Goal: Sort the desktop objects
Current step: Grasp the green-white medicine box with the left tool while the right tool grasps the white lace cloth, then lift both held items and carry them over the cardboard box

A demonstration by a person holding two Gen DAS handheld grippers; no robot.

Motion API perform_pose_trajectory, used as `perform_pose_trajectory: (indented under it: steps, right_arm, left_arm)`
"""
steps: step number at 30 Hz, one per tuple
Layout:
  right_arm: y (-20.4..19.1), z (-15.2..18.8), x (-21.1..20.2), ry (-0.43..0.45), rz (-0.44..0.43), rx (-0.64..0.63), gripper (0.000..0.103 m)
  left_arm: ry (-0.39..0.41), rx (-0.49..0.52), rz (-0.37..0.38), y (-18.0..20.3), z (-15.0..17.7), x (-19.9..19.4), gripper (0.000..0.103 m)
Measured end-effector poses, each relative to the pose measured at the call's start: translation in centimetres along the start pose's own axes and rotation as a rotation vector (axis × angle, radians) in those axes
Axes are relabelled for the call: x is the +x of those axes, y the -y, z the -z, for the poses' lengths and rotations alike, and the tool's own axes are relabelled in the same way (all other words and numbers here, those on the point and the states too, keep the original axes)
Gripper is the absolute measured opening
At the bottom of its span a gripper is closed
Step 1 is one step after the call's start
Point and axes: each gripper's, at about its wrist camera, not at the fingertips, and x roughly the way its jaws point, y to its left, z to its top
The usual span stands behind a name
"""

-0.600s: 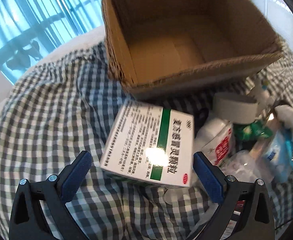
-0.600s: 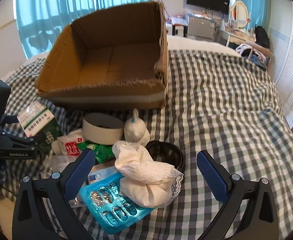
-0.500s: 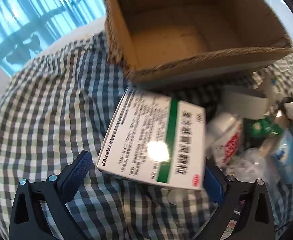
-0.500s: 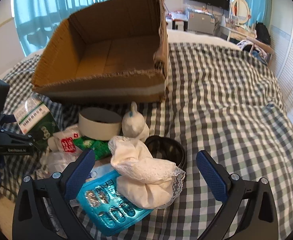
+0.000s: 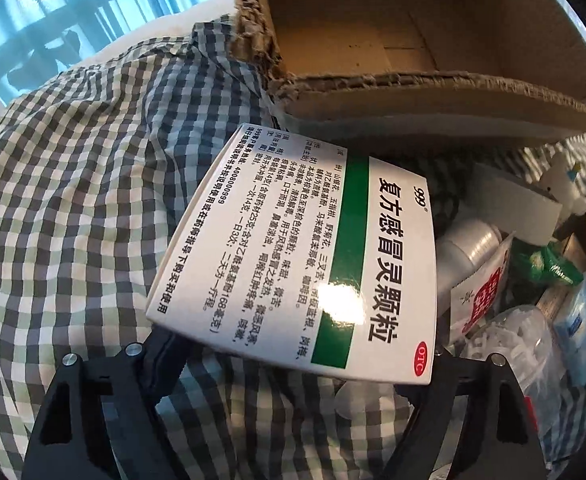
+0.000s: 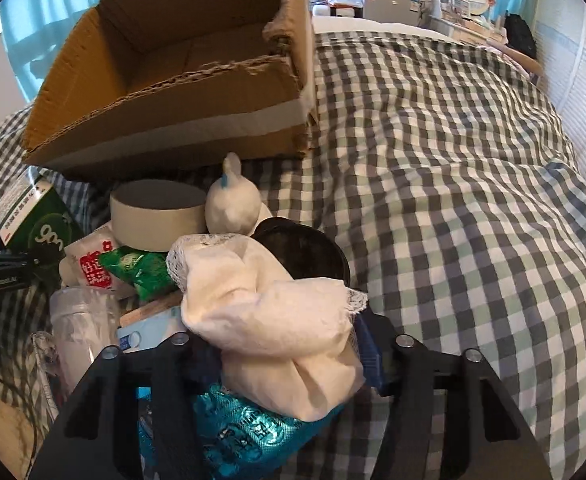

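My left gripper is shut on a white and green medicine box and holds it above the checked cloth, just in front of the open cardboard box. The medicine box also shows at the left of the right wrist view. My right gripper is shut on a white lace cloth bundle, which lies over a blue blister pack. The cardboard box stands behind the pile.
The pile holds a tape roll, a white rabbit figure, a black round lid, a green sachet, a red and white packet and a clear plastic bottle. Checked cloth spreads to the right.
My left gripper closed on the medicine box and lifted it toward the cardboard box. My right gripper moved forward and closed on the white cloth bundle.
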Motion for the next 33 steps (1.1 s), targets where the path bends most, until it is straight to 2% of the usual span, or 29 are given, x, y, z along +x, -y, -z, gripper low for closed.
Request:
perform_pose_trajectory:
  steps: [2, 7, 9, 14, 15, 25, 26, 33]
  right_arm:
    - [0.0, 0.0, -0.1, 0.002, -0.004, 0.007, 0.053]
    - [-0.3, -0.1, -1.4, 0.029, 0.006, 0.000, 0.041]
    - [-0.1, -0.2, -1.8, 0.044, 0.003, -0.002, 0.025]
    - [-0.9, -0.4, -2.8, 0.068, -0.010, -0.022, 0.020]
    - [-1.2, -0.5, -2.9, 0.072, -0.010, -0.026, 0.019]
    - [-1.7, -0.9, -5.5, 0.162, -0.012, -0.030, 0.017]
    - [-1.9, -0.9, -6.0, 0.173, -0.015, -0.030, 0.018]
    - [-2.8, -1.3, -8.9, 0.258, -0.042, -0.043, 0.017]
  left_arm:
    - [0.001, -0.018, 0.014, -0.3, 0.0, -0.3, 0.084]
    - [0.019, -0.026, 0.030, -0.7, -0.3, -1.3, 0.083]
    - [0.035, -0.043, 0.029, -0.9, -0.3, -1.9, 0.083]
    - [0.071, -0.061, 0.037, -1.3, -0.1, -3.3, 0.081]
    - [0.078, -0.060, 0.035, -0.4, 0.6, -3.9, 0.081]
    - [0.128, -0.066, 0.043, 0.5, 2.4, -7.9, 0.080]
    - [0.131, -0.072, 0.048, -0.4, 1.0, -7.1, 0.080]
    - [0.186, -0.085, 0.038, -1.2, 1.4, -9.7, 0.079]
